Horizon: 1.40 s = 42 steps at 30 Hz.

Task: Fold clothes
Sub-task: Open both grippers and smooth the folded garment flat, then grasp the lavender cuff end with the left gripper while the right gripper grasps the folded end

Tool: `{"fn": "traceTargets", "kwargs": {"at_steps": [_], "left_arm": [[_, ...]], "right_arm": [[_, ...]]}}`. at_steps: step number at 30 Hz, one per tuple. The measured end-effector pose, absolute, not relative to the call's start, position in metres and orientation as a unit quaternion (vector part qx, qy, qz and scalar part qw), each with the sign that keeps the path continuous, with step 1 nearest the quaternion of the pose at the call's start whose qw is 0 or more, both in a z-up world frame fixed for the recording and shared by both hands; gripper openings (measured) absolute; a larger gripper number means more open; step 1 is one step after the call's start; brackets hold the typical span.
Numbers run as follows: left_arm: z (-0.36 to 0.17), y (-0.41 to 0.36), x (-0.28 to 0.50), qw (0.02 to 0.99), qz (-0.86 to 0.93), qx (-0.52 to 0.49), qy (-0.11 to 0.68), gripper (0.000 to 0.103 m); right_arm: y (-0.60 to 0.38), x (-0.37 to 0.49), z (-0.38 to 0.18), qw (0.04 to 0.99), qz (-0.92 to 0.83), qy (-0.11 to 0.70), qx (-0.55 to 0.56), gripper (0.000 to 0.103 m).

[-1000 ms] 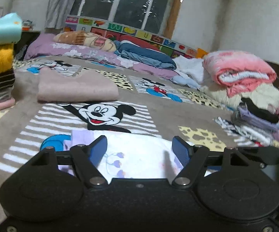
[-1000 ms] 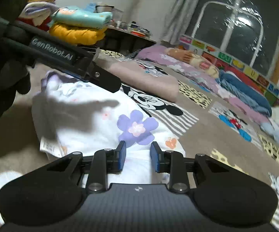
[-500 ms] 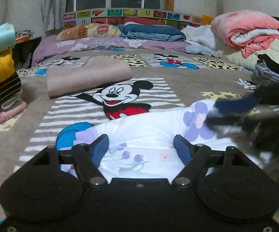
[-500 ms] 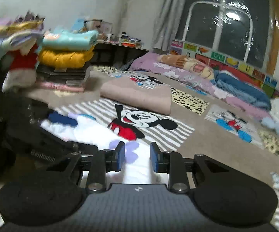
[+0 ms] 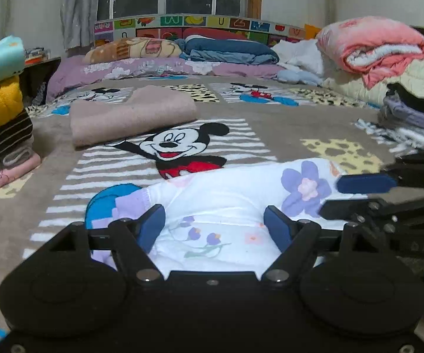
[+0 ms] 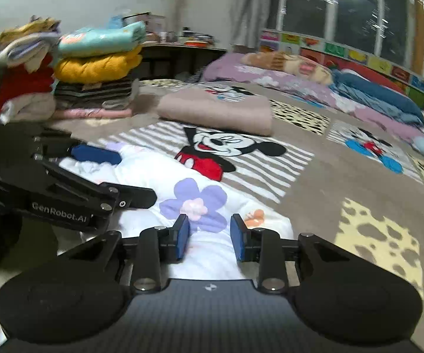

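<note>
A white garment with purple flowers [image 5: 226, 206] lies folded on the Mickey Mouse blanket [image 5: 182, 147], right in front of both grippers. My left gripper [image 5: 214, 229] is open over its near edge, holding nothing. My right gripper [image 6: 210, 235] is open a little, its blue pads either side of the cloth by the big purple flower [image 6: 194, 203], not closed on it. The right gripper shows at the right edge of the left wrist view [image 5: 367, 184]. The left gripper shows at the left of the right wrist view [image 6: 94, 154].
A folded beige towel [image 5: 132, 114] lies beyond the garment. A stack of folded clothes [image 6: 97, 70] stands on the left. Pink and cream bedding [image 5: 373, 47] and dark clothes [image 5: 411, 111] are piled on the right. Pillows [image 5: 141, 50] line the headboard.
Both grippers have dropped lower and turned to face the garment across the bed. The right gripper has opened slightly. The garment lies flatter on the blanket.
</note>
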<state>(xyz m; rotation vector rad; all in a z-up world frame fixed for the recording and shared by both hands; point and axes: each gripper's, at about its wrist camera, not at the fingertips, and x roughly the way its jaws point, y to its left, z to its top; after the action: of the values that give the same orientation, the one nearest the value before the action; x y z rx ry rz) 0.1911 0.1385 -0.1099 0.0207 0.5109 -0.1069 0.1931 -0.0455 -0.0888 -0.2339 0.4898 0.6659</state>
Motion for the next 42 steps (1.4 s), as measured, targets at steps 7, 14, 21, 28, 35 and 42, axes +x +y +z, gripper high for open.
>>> {"fn": "traceTargets", "kwargs": {"at_steps": [7, 14, 21, 28, 35, 42], "left_arm": [[-0.102, 0.148, 0.171, 0.969, -0.049, -0.002, 0.244, 0.077], [-0.095, 0.178, 0.15, 0.967, -0.01, -0.054, 0.247, 0.08], [-0.102, 0.23, 0.138, 0.93, -0.015, -0.251, 0.269, 0.084], [-0.126, 0.258, 0.142, 0.851, -0.048, -0.432, 0.296, 0.085], [-0.128, 0.255, 0.159, 0.84, -0.05, -0.45, 0.298, 0.087], [-0.133, 0.251, 0.185, 0.853, -0.057, -0.427, 0.295, 0.082]], "right_arm": [[-0.078, 0.164, -0.088, 0.93, 0.266, 0.25, -0.029, 0.058], [-0.13, 0.164, -0.108, 0.893, 0.247, 0.311, 0.213, 0.064], [-0.171, 0.159, -0.141, 0.823, 0.234, 0.313, 0.413, 0.069], [-0.179, 0.173, -0.161, 0.799, 0.237, 0.317, 0.452, 0.07], [-0.162, 0.202, -0.166, 0.79, 0.263, 0.322, 0.451, 0.071], [-0.134, 0.218, -0.161, 0.808, 0.279, 0.336, 0.396, 0.066]]}}
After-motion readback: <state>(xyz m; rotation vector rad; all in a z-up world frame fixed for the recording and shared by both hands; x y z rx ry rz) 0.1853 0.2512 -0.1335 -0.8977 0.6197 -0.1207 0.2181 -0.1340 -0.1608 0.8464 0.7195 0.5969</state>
